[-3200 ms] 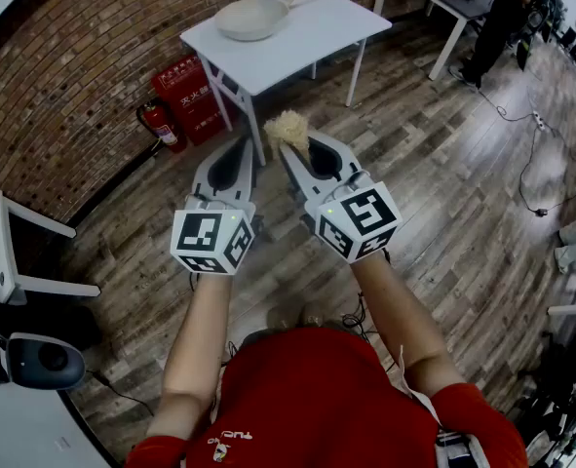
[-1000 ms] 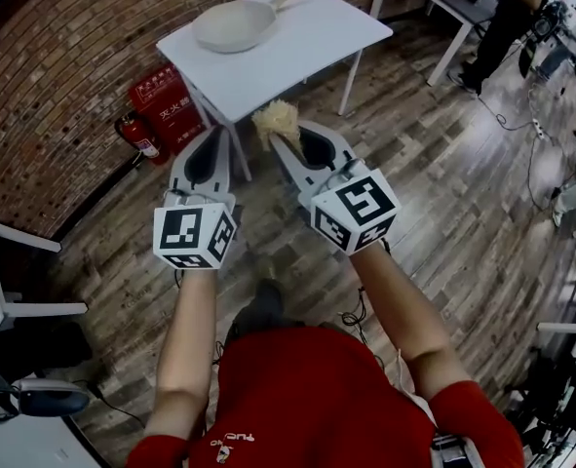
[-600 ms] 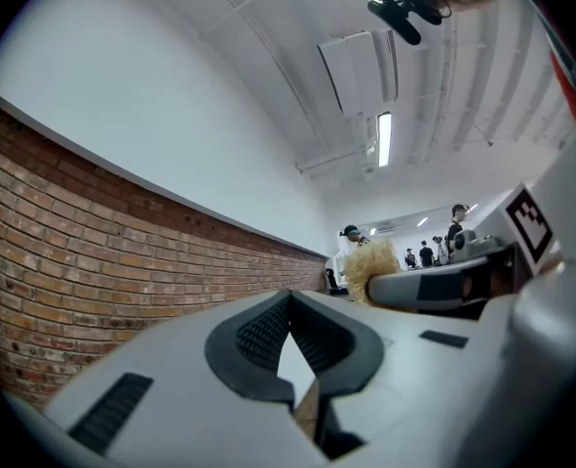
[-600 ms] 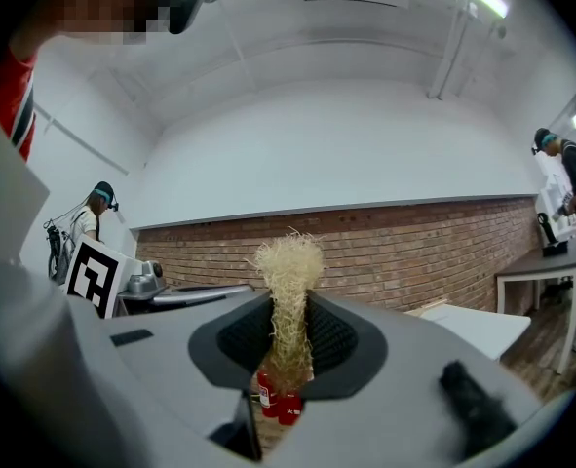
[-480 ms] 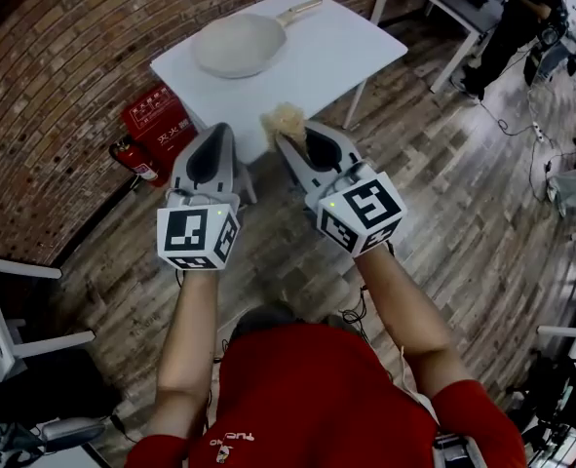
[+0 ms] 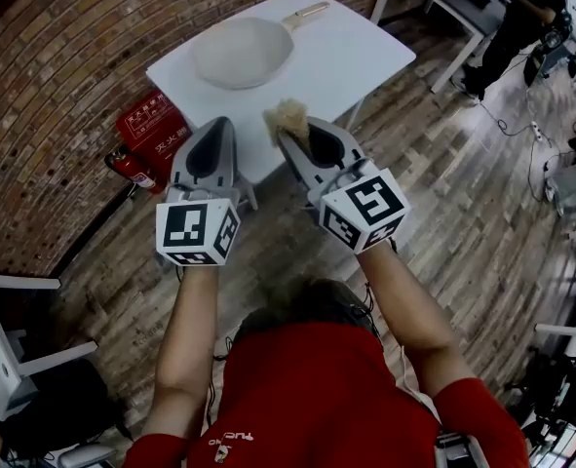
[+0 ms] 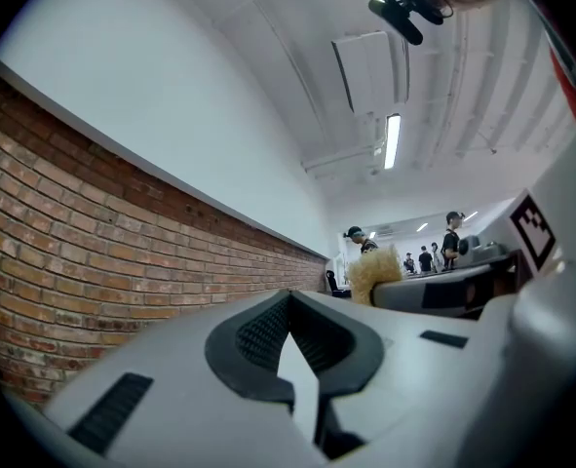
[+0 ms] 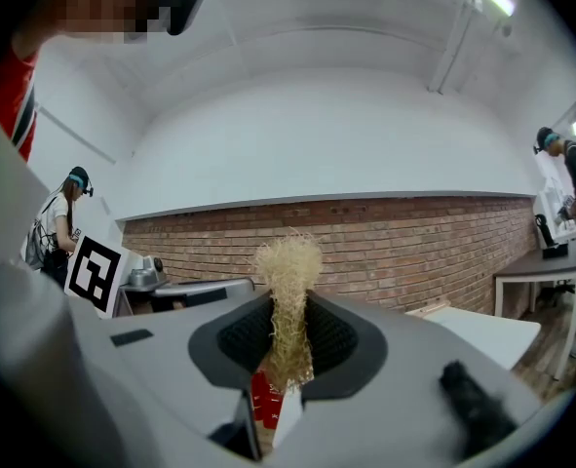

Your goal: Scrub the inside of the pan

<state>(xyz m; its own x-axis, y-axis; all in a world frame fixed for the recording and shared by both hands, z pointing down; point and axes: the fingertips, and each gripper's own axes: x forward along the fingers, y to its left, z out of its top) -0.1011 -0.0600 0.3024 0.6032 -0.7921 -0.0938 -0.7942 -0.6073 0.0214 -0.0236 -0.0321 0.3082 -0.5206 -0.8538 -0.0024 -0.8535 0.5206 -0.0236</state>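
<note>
Pan (image 6: 241,52) sits by the table's (image 6: 356,47) far-left edge, well ahead of us. Our right gripper (image 6: 288,135) pinches the scrubber (image 6: 288,115). Our left gripper (image 6: 217,125) is pressed together, empty. We should steady the handle (image 6: 305,11) first, then press and circle inside.

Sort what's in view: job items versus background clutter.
Job:
pan on white table
fibre scrubber, clamped in right gripper
left gripper, shut, empty

Clutter:
fire extinguisher
red box
bystander
</note>
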